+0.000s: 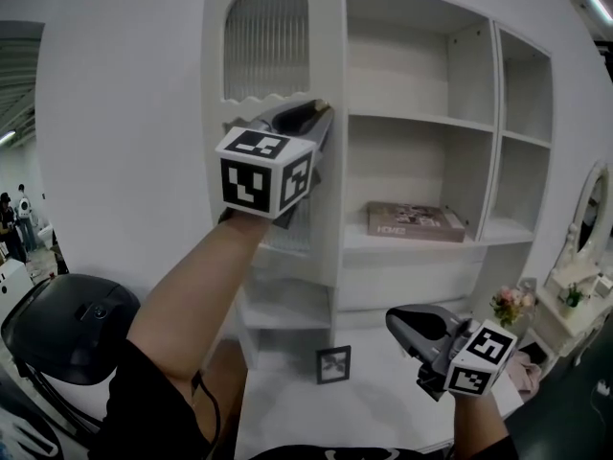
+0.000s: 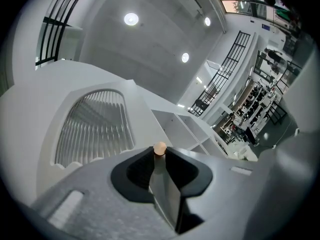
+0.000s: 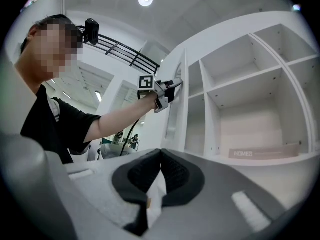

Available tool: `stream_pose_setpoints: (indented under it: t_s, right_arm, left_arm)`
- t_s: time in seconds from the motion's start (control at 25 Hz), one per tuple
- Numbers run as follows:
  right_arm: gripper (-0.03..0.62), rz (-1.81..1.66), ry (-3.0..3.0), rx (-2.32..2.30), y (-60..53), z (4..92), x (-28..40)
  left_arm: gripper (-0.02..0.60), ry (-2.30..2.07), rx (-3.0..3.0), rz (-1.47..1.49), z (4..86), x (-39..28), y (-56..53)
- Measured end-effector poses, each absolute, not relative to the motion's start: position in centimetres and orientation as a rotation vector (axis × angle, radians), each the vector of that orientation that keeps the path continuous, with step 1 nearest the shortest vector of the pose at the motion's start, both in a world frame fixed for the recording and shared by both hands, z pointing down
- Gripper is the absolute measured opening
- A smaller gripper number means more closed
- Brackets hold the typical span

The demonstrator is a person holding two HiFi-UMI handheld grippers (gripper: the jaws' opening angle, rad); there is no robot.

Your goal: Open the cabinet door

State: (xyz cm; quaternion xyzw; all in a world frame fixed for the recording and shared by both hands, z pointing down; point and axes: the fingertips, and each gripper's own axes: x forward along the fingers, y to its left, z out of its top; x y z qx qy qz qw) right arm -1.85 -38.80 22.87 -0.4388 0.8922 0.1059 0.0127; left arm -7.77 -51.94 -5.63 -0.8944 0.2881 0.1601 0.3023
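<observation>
Cabinet door (image 1: 268, 41) looks partly swung out, its edge clamped in the left gripper (image 1: 319, 115). Right gripper (image 1: 397, 322) hangs clenched and empty; more swing seems left.

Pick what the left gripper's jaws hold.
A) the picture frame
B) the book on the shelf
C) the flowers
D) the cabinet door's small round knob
D: in the left gripper view the small round knob sits pinched at the tips of the left gripper, beside the ribbed pane of the cabinet door; the book lies flat on its shelf.
</observation>
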Motion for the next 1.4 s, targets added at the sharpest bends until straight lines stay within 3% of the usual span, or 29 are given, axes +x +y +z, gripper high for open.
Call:
stream_pose_setpoints:
  t_s: [0.6, 1.4]
  right_arm:
    - [-0.006, 0.226, 2.798, -1.431, -36.9, 25.6, -8.0]
    - [-0.006, 0.237, 2.963, -1.198, -33.7, 26.4, -17.7]
  left_arm:
    - [0.075, 0.581, -2.472, 0.571, -5.5, -13.3, -47.7]
    - [0.08, 0.332, -2.736, 0.665, -5.6, -25.8, -43.9]
